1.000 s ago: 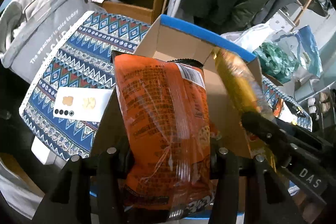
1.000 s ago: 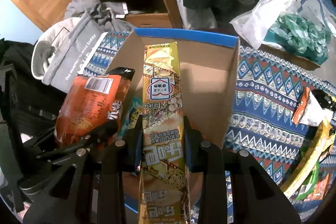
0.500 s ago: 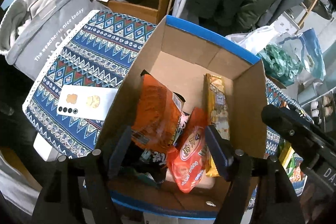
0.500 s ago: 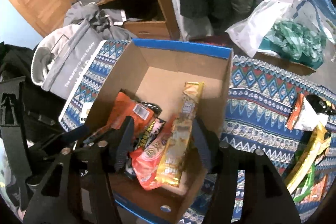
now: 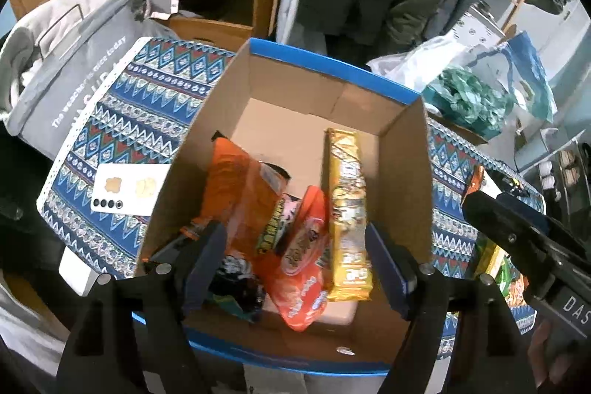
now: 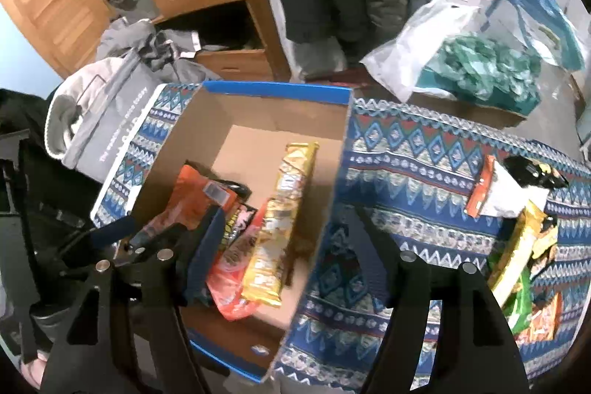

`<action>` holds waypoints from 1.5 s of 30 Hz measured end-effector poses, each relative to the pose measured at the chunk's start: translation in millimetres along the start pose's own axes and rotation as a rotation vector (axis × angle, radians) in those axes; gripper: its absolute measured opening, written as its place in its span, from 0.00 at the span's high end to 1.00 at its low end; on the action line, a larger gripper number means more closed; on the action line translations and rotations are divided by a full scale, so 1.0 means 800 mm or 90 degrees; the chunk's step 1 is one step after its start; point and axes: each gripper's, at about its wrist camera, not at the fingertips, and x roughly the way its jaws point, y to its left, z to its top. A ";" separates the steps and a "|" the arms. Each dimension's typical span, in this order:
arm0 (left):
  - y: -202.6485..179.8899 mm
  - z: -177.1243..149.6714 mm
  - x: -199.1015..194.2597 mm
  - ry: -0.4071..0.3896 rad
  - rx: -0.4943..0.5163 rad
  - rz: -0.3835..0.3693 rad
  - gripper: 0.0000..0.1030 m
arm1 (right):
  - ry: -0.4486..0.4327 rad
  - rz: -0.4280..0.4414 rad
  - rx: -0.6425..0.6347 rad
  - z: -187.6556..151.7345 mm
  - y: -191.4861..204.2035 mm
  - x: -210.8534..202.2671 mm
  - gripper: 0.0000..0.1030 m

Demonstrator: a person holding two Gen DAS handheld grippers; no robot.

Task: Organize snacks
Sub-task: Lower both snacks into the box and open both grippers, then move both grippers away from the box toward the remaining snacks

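Both grippers over the box (image 5: 402,172), pointing down into it, jaws still opening, nothing between the pads. Left gripper (image 5: 295,268) frames the orange bag (image 5: 236,187), which leans at the box's left side. Right gripper (image 6: 280,257) frames the yellow pack (image 6: 277,228), lying lengthwise toward the right wall; a red pouch (image 5: 306,268) sits between the two. Judgement: both items dropped in long-side-down so they lie flat and leave the far end of the box free. More snacks (image 6: 524,253) wait on the patterned cloth (image 6: 424,172) at right, likely next. Phone (image 5: 129,187) on the cloth left of the box, clear of the work.
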 end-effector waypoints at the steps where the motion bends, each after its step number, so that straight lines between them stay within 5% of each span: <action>1: -0.005 -0.001 0.000 0.001 0.005 -0.001 0.24 | -0.002 -0.002 0.003 -0.002 -0.004 -0.003 0.30; 45: -0.268 -0.077 0.022 0.046 0.231 -0.052 0.21 | -0.027 -0.154 0.255 -0.142 -0.319 -0.128 0.27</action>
